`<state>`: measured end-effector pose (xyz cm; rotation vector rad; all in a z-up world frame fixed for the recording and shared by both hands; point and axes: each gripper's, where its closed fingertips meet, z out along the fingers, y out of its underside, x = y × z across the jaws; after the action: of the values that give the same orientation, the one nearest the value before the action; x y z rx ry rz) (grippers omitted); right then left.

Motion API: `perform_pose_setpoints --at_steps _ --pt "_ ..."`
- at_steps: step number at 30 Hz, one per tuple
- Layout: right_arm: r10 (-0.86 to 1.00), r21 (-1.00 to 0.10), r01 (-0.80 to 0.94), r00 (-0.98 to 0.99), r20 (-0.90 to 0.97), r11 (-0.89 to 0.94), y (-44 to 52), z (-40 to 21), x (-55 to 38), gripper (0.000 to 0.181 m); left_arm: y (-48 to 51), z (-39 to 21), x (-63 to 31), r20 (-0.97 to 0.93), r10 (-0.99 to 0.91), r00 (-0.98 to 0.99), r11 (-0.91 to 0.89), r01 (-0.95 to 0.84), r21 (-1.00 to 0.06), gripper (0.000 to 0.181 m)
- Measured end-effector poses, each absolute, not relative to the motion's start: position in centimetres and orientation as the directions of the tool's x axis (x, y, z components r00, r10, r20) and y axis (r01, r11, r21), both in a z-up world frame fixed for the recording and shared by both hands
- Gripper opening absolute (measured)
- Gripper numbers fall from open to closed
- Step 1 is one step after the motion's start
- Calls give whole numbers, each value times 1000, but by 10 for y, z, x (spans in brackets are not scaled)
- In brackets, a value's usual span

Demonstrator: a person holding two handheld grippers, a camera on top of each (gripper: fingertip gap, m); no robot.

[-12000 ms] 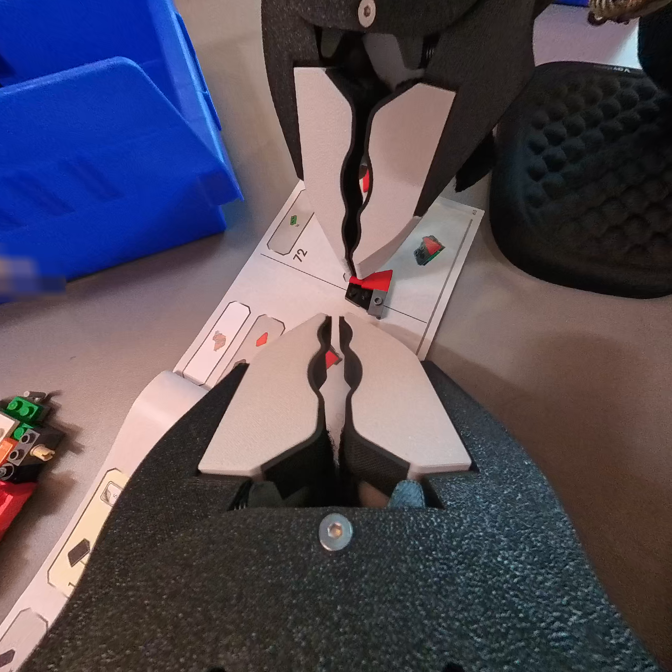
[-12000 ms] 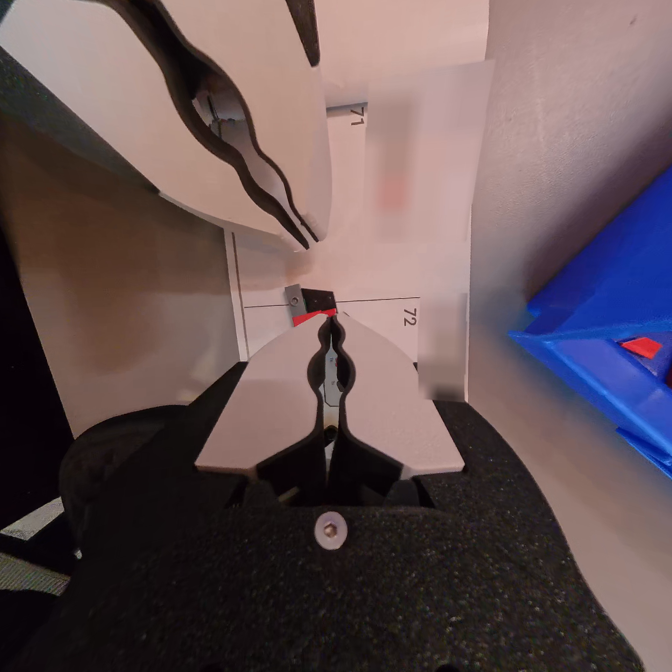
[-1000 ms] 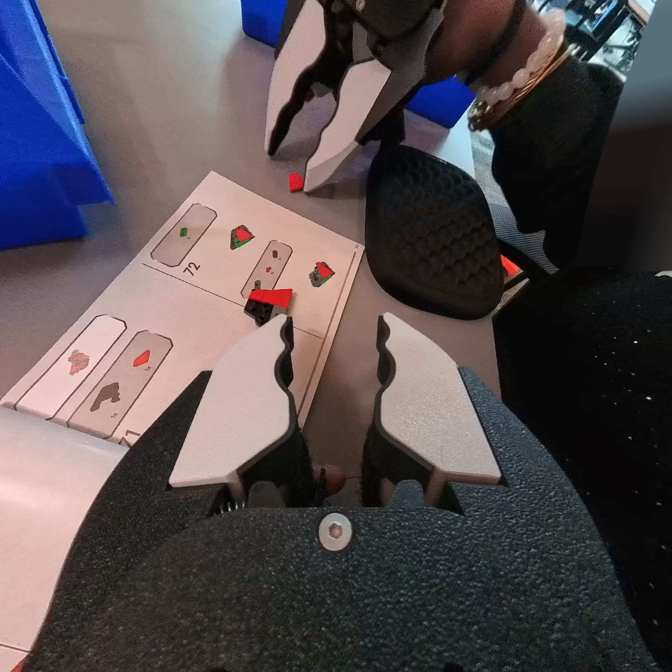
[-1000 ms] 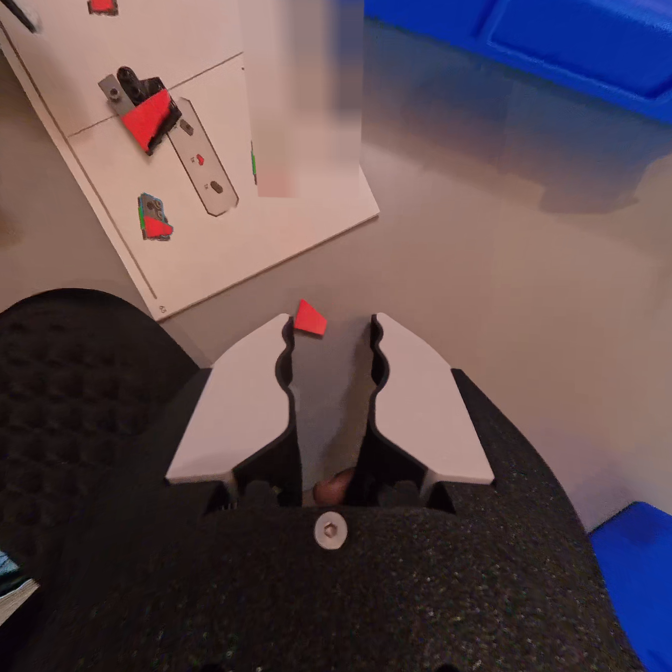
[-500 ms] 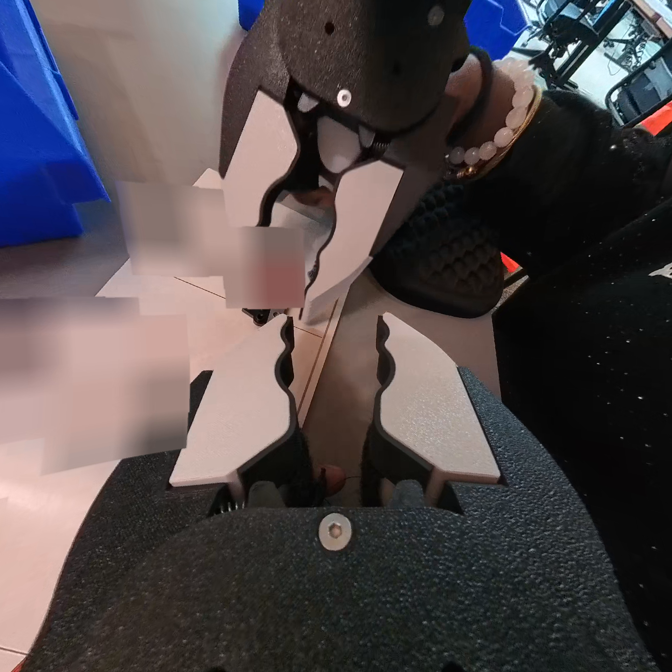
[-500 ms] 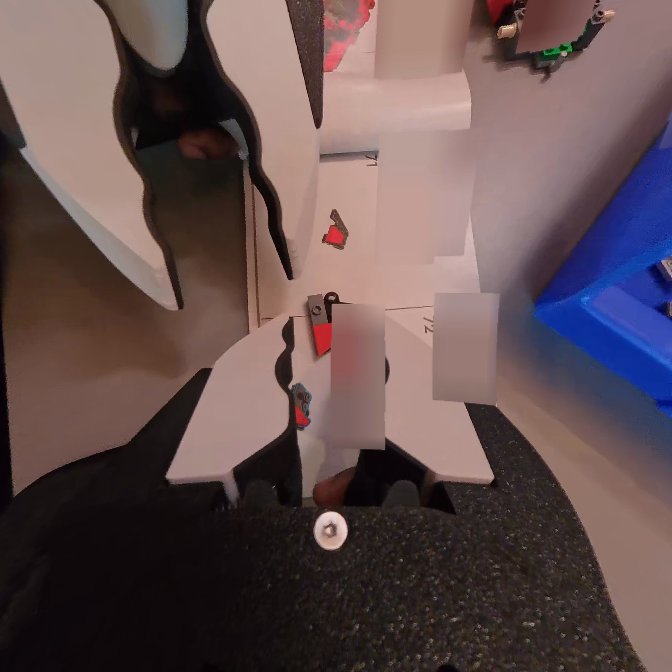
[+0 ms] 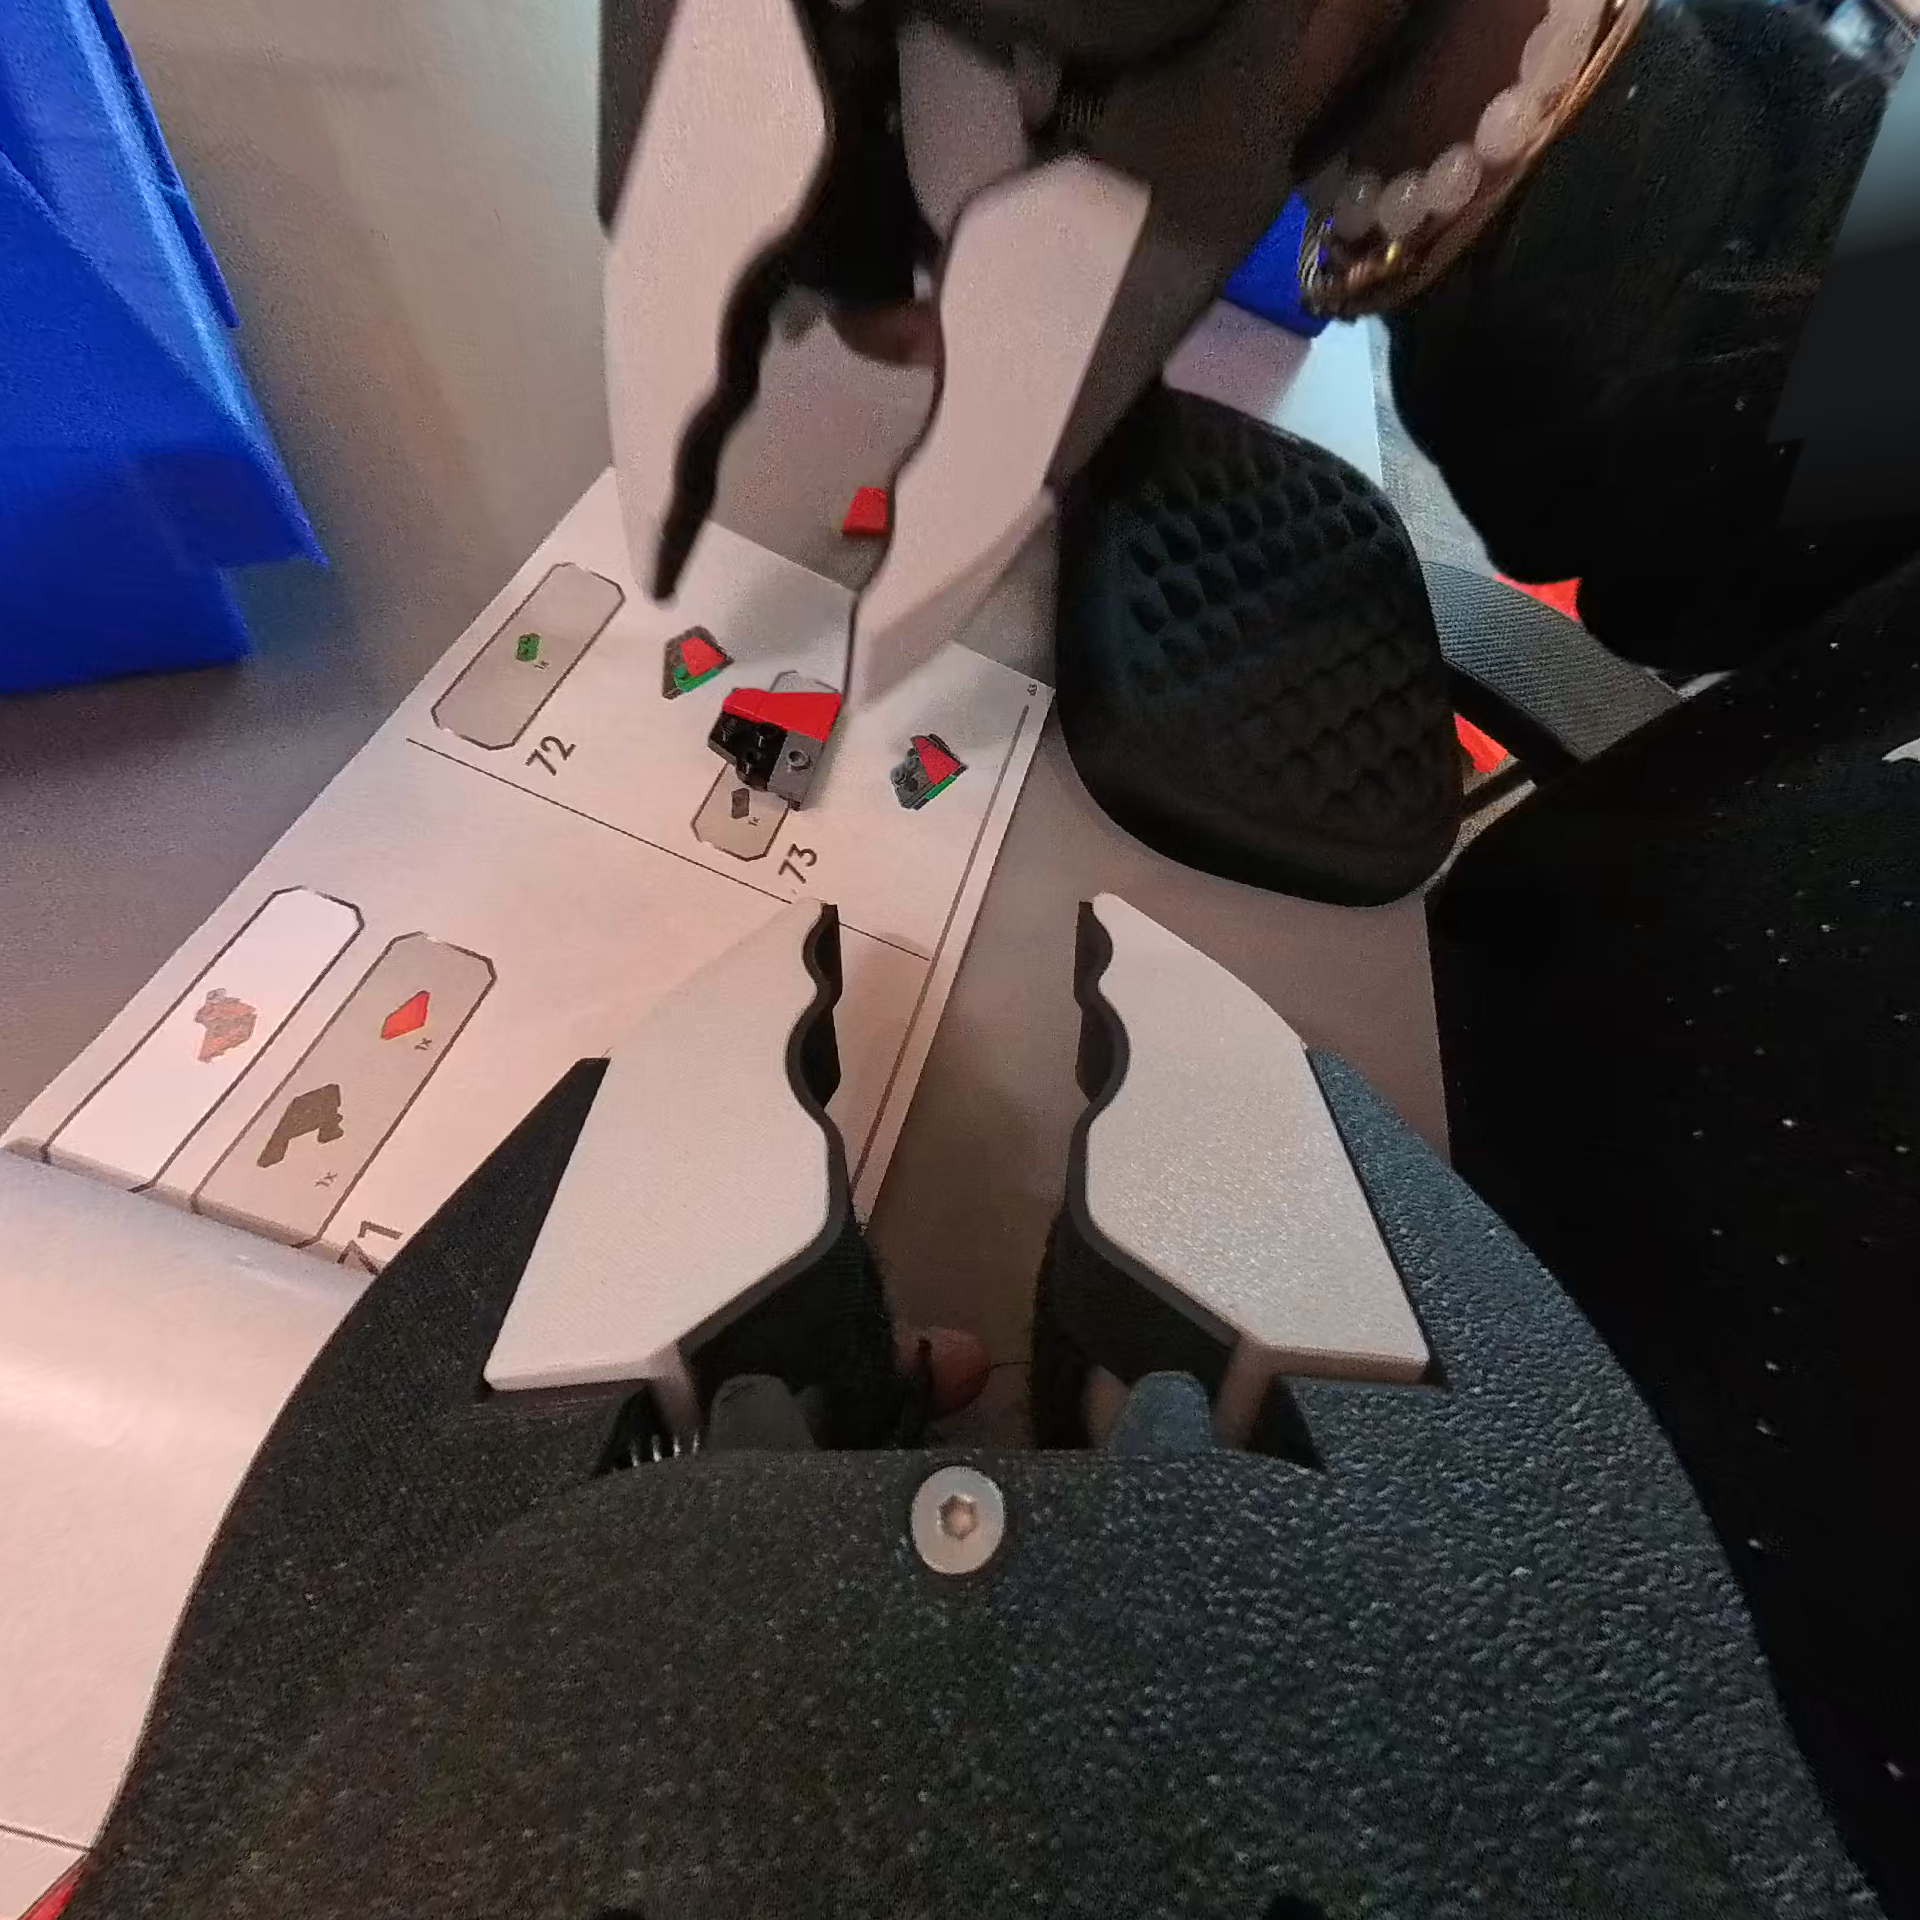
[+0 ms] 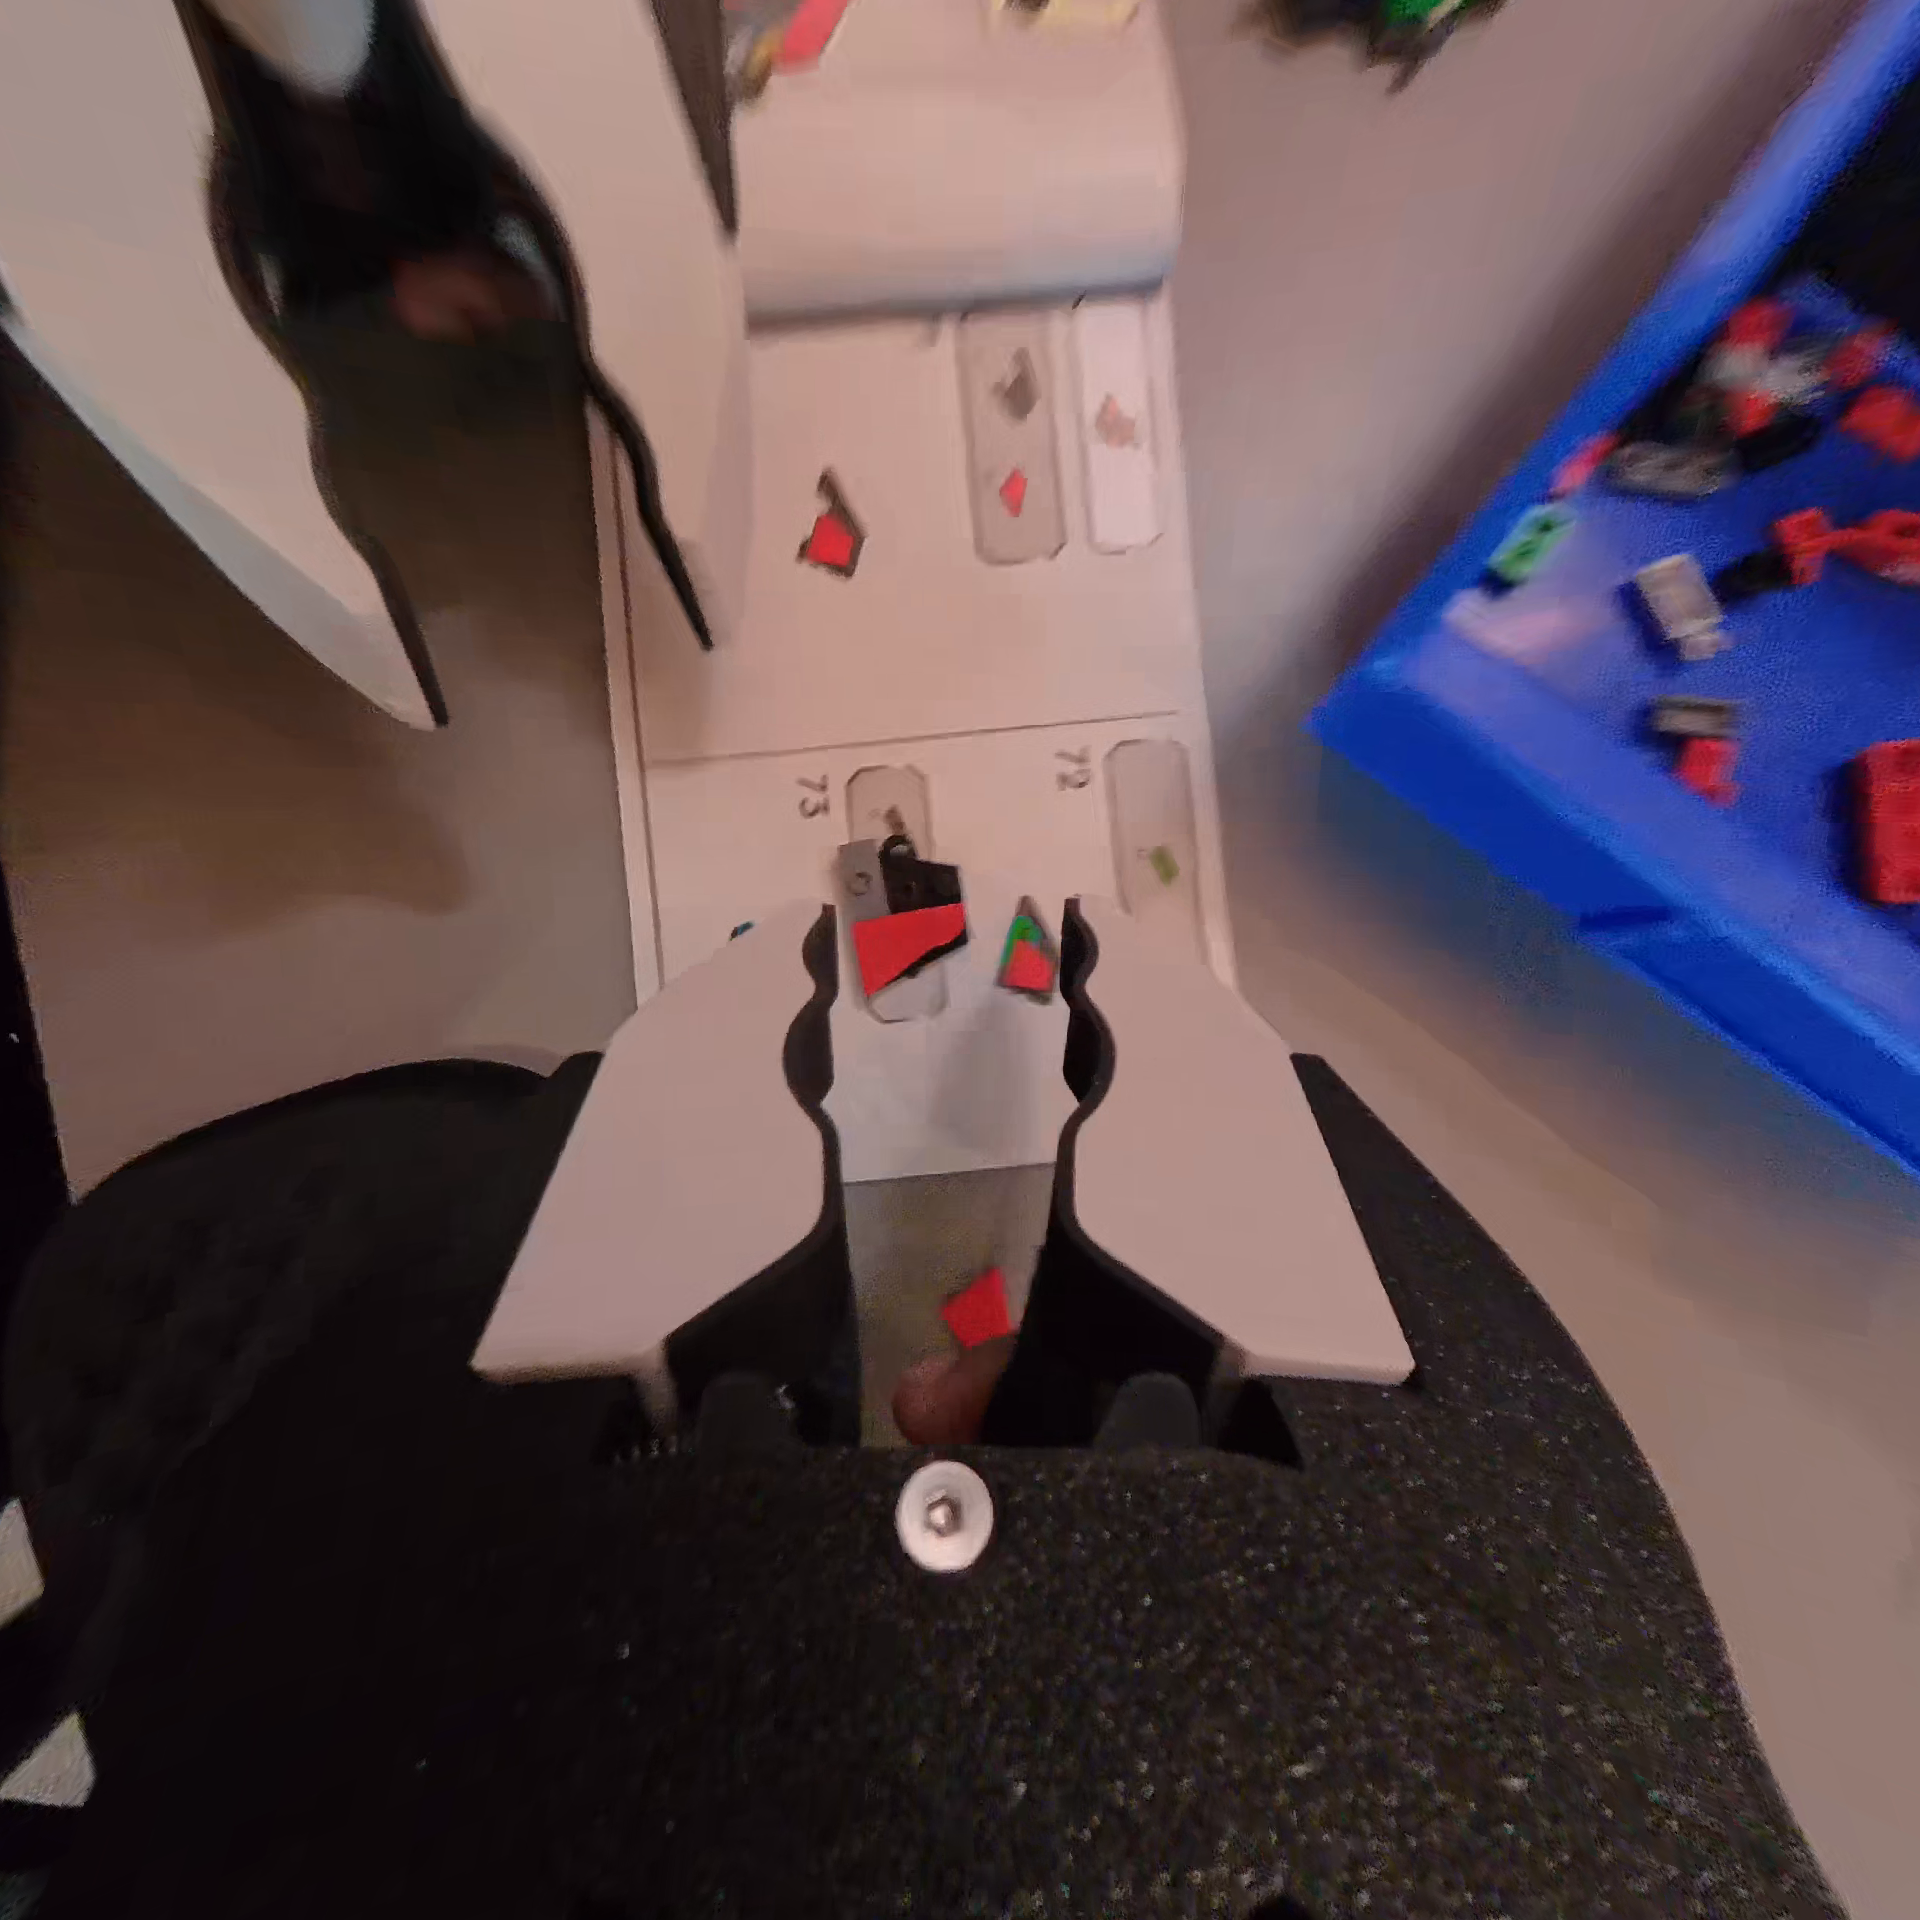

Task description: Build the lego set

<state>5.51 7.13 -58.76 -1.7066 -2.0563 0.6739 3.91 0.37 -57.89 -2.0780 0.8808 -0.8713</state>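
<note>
Left wrist view: our left gripper (image 7: 951, 914) is spread wide, nothing in it, tips over the near edge of the manual (image 7: 582, 862). The red-black-grey assembly (image 7: 777, 740) lies on the page. The right gripper (image 7: 764, 634) hangs above it, also wide apart and empty. 1 loose red piece (image 7: 865, 513) sits on the table past the page.

Right wrist view: right gripper (image 8: 948, 920) wide, empty; assembly (image 8: 906, 920) shows between its tips, on the manual (image 8: 935, 665). Red piece (image 8: 977, 1307) lies under the fingers. Blue bin (image 8: 1621, 727) of parts to the right.
</note>
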Motion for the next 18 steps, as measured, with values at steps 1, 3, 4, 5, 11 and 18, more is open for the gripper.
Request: perform_pose_setpoints --at_steps 1,3,4,5,11,18 --pt "986 -615 779 -164 -6 126 79 -576 54 40 4 -579 39 301 -784 543 -519 -307 -798 42" --pt "994 -660 745 -103 25 93 99 -554 51 36 4 -578 38 297 -783 546 -516 -305 -801 42" --pt "997 -669 739 -63 52 81 110 -548 49 35 4 -578 38 294 -784 547 -513 -305 -803 42" --pt "997 -670 738 -42 71 79 118 -544 47 35 4 -578 38 290 -785 547 -510 -305 -804 42" --pt "987 -658 741 -41 157 135 129 -549 16 39 5 -577 38 296 -784 546 -510 -295 -808 42" --pt "988 -558 830 75 135 14 212 -527 12 29 5 -577 38 301 -784 543 -513 -295 -806 42"
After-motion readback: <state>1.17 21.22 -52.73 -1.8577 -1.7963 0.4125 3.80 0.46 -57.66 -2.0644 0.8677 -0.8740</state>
